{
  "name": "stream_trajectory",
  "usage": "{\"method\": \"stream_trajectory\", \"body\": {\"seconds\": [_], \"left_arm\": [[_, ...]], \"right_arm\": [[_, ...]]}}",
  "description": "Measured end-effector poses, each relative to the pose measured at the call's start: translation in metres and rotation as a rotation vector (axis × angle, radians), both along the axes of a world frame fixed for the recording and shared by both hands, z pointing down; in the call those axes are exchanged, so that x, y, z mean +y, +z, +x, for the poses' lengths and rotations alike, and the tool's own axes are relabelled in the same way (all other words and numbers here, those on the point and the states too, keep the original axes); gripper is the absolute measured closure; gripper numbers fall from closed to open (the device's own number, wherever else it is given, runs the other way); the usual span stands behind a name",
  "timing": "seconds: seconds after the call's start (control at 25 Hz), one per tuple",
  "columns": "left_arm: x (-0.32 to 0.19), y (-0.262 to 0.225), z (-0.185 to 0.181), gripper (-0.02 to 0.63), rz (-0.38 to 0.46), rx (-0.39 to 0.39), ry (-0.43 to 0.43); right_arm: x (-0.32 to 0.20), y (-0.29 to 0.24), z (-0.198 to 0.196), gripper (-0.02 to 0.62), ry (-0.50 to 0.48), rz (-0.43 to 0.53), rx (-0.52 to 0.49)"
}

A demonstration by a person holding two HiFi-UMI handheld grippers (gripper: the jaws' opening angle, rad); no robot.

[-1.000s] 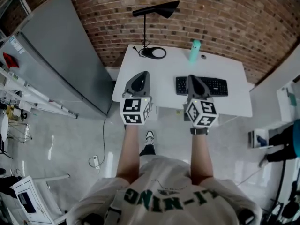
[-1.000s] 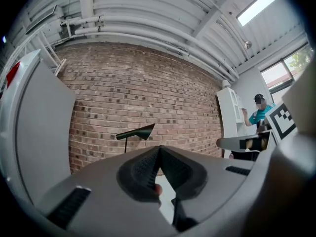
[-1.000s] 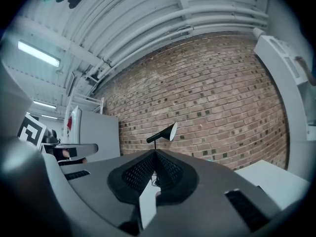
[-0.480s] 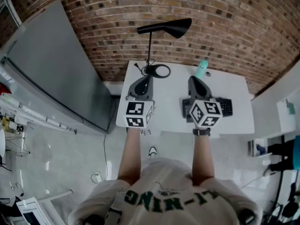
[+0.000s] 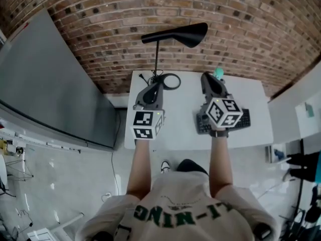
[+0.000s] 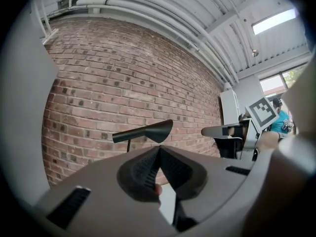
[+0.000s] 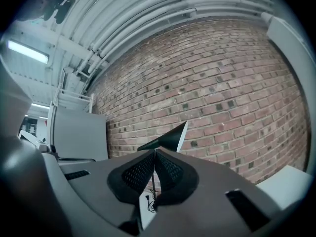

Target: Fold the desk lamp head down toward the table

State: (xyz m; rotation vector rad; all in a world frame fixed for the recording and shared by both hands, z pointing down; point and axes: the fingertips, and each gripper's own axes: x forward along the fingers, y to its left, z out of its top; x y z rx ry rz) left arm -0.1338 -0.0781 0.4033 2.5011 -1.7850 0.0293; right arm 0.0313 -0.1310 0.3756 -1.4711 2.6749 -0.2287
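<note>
While we hold them over the desk (image 5: 255, 112), our left tool (image 5: 158, 82) and right tool (image 5: 206, 76) are both clenched, empty. The lamp (image 6: 145, 132) stands at the desk's far left corner, head (image 5: 176, 34) raised.

Black desk lamp (image 5: 170, 39), head up

Its tapered cone head (image 5: 188, 34) lies roughly level atop a thin upright stem (image 5: 156, 56). The wide end points right. The ring-shaped base (image 5: 171, 81) sits at the white tabletop's (image 5: 180, 134) rear-left corner, by the brick wall (image 5: 241, 29).
</note>
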Motion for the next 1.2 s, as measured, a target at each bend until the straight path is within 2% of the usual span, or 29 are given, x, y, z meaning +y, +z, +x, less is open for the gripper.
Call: {"method": "stream_trajectory", "body": {"seconds": [0.32,0.52,0.96,1.2], "left_arm": [[-0.054,0.000,0.006,0.606,0.022,0.005,0.015],[-0.089,-0.010,0.022,0.606,0.037,-0.010,0.040],[-0.155,-0.011,0.058,0.604,0.039,-0.022,0.097],[-0.175,-0.008,0.066,0.604,0.034,-0.030,0.110]], "right_arm": [[-0.051,0.002,-0.003,0.589,-0.062,-0.006,0.026],[-0.090,-0.010,0.011,0.583,-0.088,0.007,0.035],[-0.159,-0.034,0.014,0.501,-0.207,0.010,0.037],[-0.189,-0.050,0.006,0.442,-0.263,-0.014,-0.001]]}}
